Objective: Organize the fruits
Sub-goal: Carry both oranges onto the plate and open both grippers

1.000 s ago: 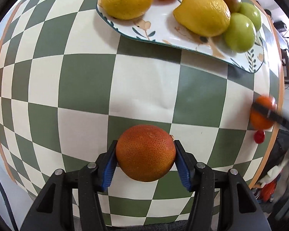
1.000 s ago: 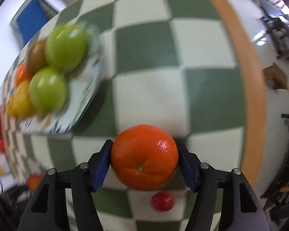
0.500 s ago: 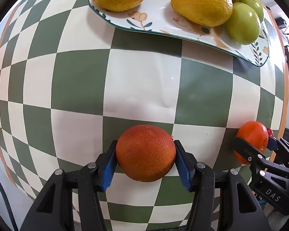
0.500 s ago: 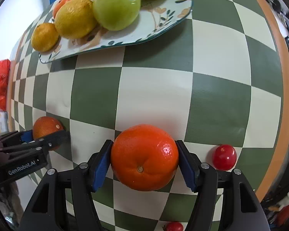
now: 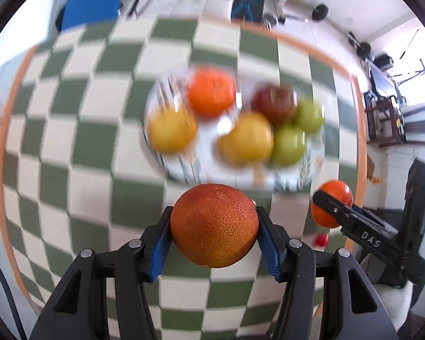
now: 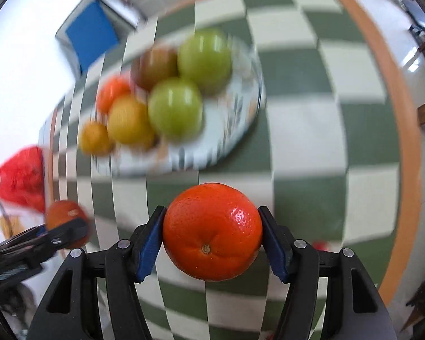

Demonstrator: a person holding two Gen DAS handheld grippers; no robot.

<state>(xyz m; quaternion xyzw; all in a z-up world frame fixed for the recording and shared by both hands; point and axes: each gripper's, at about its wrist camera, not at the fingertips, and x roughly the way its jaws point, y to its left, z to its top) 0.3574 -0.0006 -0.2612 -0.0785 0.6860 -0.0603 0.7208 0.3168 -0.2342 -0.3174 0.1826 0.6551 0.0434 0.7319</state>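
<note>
green-and-cream checked tablecloth [image 5: 79, 153] with orange border, two green apples [image 6: 175, 108], bright orange fruit [image 6: 212, 231], blue-padded tongs [image 6: 212, 240]

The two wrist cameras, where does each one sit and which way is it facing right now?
Left wrist view: sits on the left gripper, looking forward and down across the checkered table at the fruit plate; its own fingers clamp a dark orange, with the right gripper at the right.
Right wrist view: sits on the right gripper, facing the plate from the right; its fingers clamp a bright orange, the left gripper at lower left.
Shared: the plate, the table, both oranges, each other's gripper.
</note>
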